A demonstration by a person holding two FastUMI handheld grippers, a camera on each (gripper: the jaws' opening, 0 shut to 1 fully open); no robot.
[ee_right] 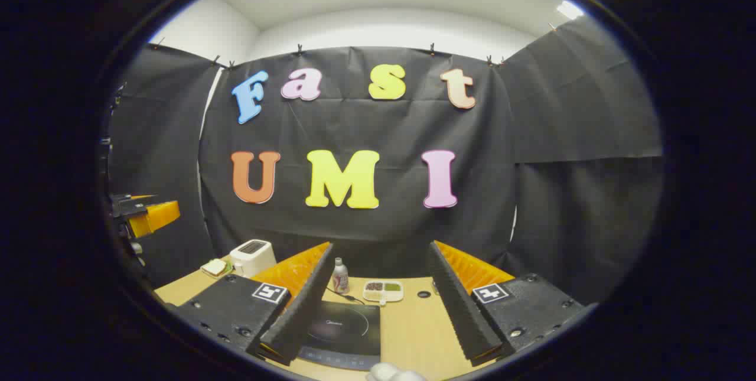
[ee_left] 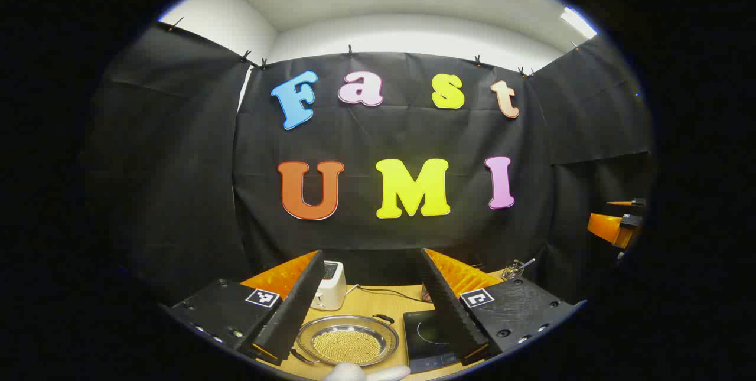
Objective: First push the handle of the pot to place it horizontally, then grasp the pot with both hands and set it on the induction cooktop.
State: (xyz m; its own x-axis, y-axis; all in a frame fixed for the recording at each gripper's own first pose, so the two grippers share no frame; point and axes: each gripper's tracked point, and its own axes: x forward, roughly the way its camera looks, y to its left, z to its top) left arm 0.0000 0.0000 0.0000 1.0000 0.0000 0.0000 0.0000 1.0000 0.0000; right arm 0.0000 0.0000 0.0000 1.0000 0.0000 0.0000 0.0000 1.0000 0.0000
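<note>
Both grippers ride high and wide open, nothing between their fingers: left gripper [ee_left: 373, 325] hovers directly above the pot [ee_left: 347, 341], right gripper [ee_right: 378, 316] above the induction cooktop [ee_right: 342, 329]. That shallow steel pot, full of yellow grains, sits on the table [ee_right: 413, 328] just left of the cooktop, so the left hand is nearer. Its loop handles look to lie near-left and far-right, on a diagonal. A toaster [ee_left: 329, 285] stands beyond it, a bottle [ee_right: 339, 275] and snack tray [ee_right: 383, 290] behind the cooktop; room near the pot looks fair.
</note>
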